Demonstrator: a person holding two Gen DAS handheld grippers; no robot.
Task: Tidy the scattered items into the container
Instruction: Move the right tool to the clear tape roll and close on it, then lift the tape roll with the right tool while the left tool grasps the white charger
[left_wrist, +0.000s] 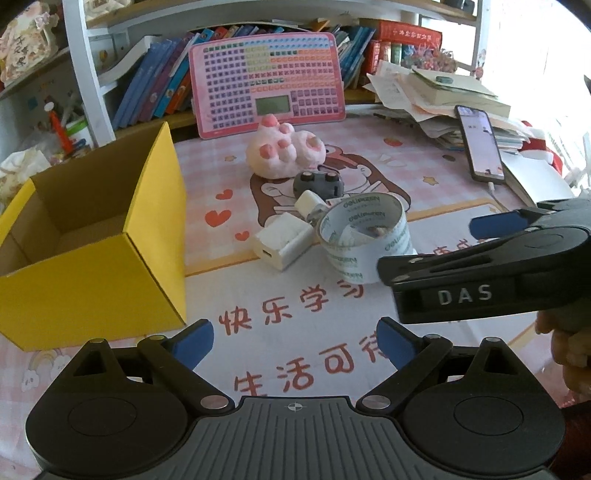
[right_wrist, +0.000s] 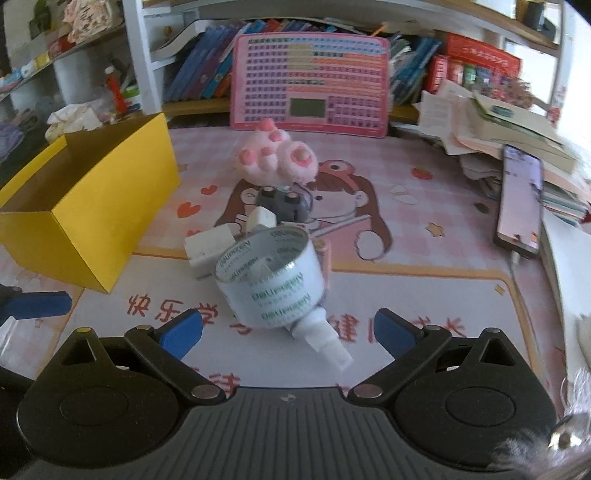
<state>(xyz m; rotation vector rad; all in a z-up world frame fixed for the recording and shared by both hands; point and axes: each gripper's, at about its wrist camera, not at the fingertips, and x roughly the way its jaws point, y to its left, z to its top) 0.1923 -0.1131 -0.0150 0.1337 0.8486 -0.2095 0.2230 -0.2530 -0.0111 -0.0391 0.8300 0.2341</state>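
Note:
An open yellow cardboard box (left_wrist: 92, 288) stands at the left, empty inside; it also shows in the right wrist view (right_wrist: 92, 221). A pile of items lies mid-mat: a white tape roll (left_wrist: 365, 240) (right_wrist: 273, 277), a white charger block (left_wrist: 282, 240) (right_wrist: 210, 247), a small white plug (left_wrist: 309, 203) (right_wrist: 261, 218), a grey object (left_wrist: 317, 182) (right_wrist: 282, 203), a pink plush paw (left_wrist: 284, 151) (right_wrist: 280, 158), and a white spray bottle (right_wrist: 325, 339) under the roll. My left gripper (left_wrist: 295, 343) is open and empty. My right gripper (right_wrist: 288, 330) is open just before the tape roll, seen from the side in the left wrist view (left_wrist: 428, 247).
A pink keyboard toy (left_wrist: 267, 83) leans against the bookshelf at the back. A phone (left_wrist: 480, 144) with a cable rests on a stack of papers and books (left_wrist: 424, 99) at the right. The desk has a pink cartoon mat (left_wrist: 295, 314).

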